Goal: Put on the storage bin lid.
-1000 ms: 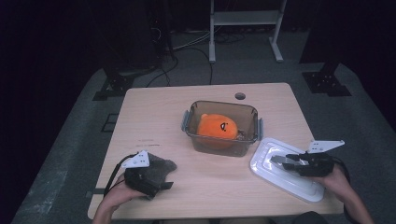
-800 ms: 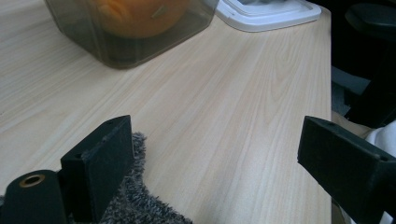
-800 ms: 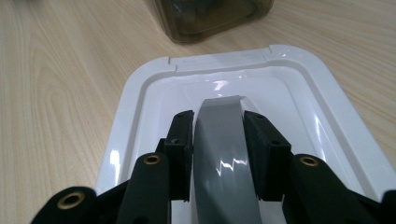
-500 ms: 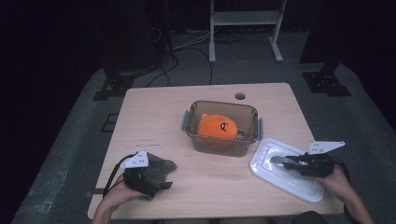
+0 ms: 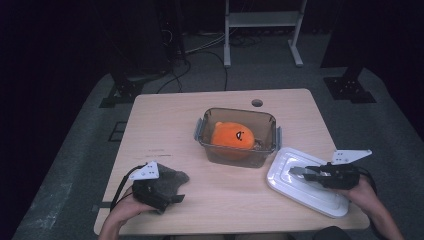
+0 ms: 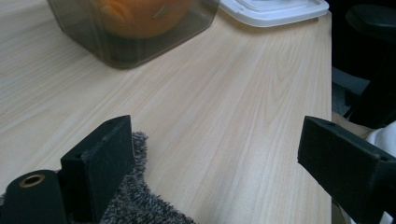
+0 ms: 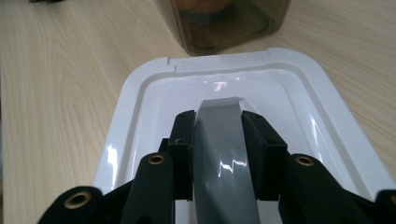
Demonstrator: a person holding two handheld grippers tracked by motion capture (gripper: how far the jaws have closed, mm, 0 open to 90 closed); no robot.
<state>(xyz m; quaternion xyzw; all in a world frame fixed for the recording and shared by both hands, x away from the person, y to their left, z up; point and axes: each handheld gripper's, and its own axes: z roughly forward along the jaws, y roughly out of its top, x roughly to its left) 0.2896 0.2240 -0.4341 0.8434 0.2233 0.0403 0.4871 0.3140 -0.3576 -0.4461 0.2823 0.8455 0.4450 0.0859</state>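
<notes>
— We see a pale wood-grain table, matt, and a glossy white plastic lid with a smooth grey handle.

— We also note a smoky clear plastic container, a soft orange plush toy and a fuzzy grey cloth.

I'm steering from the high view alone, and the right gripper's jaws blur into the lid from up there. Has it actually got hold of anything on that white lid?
Observer: Yes. In the right gripper view the right gripper has just been closing its jaws, and they now pinch a grey handle that rises from the middle of the white lid.
Operator: And the left one, is it gripping that dark cloth?
Observer: No. In the left gripper view the left gripper stands wide open over bare table. The grey fuzzy cloth lies at the foot of one jaw, not between the two.
</notes>
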